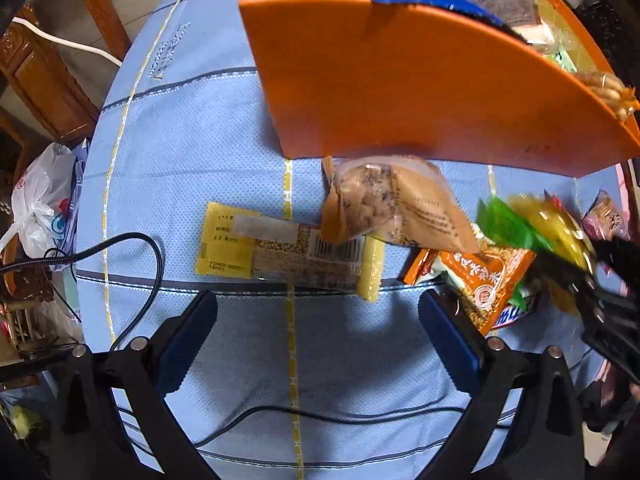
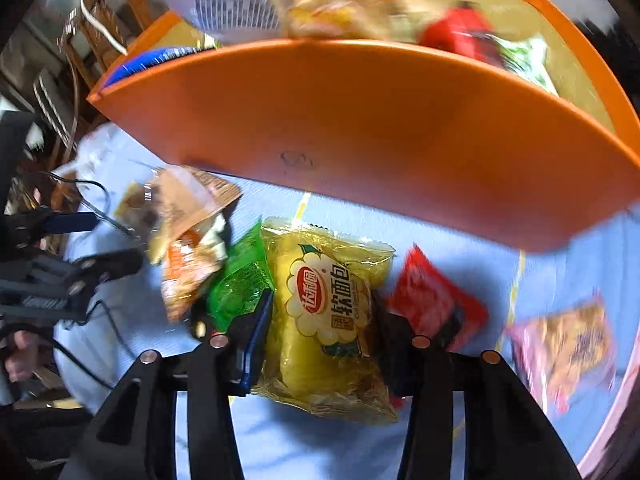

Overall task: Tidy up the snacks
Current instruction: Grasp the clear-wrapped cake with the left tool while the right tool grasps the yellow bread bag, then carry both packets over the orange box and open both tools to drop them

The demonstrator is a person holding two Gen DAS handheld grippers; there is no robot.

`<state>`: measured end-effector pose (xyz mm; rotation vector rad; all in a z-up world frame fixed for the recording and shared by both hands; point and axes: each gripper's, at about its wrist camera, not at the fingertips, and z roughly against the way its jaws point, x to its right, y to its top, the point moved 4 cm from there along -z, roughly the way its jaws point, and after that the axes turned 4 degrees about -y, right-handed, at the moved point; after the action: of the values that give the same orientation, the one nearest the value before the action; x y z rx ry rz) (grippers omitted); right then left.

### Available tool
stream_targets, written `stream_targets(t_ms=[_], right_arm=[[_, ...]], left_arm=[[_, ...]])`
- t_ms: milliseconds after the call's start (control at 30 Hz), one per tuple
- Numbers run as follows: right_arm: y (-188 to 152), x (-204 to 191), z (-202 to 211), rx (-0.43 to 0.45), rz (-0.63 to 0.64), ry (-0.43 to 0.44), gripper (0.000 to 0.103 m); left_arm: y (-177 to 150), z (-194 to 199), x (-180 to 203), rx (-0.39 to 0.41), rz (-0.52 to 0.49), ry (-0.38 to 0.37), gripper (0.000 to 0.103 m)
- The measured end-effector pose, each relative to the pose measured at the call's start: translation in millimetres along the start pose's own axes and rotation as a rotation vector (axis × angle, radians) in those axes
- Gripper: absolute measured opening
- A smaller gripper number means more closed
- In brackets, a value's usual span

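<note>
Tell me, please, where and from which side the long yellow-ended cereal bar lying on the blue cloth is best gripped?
Grip the cereal bar across its narrow width near the middle, coming straight down from above. It lies flat and long on the tablecloth, and the open left gripper hangs just short of it. Avoid its right end: the brown snack bag overlaps it there.

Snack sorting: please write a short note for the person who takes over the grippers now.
Right gripper: shut on the yellow bread packet, low over the blue tablecloth.
Left gripper: open, empty, over bare cloth.
Done: the orange box already holds several snacks.
Left: box the bread, then the long yellow bar, brown bag, orange packet, green packet, red packet, pink packet.
</note>
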<state>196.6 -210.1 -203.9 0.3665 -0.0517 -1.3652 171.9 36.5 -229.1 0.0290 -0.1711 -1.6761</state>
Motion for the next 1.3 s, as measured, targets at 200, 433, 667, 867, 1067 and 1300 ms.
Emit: stream_targets(t_ms=[200,433,667,867,1067,1300], right_arm=[[-34,27,35,0.01,-0.125,0.093,0.044],[-63,37,41,-0.007,-0.158,0.094,0.044],[-63,21,21,-0.056,-0.139,0.083,0.046],[-73,2,-8,-0.144,-0.061,-0.01,0.075],[-76,-7,-23,-0.164,-0.057,-0.05,0.1],[-75,-30,-39,-0.205,-0.001,-0.221,0.1]], left_arm=[[11,4,5,0.003,0.021,-0.044,0.099],[36,-12,8,-0.047,0.135,-0.108,0.099],[62,-28,6,-0.052,0.182,-0.078,0.099],[72,-24,13,-0.018,0.094,-0.042,0.049],[52,-16,12,0.011,0.025,-0.01,0.047],[27,-21,17,0.039,-0.021,0.01,0.054]])
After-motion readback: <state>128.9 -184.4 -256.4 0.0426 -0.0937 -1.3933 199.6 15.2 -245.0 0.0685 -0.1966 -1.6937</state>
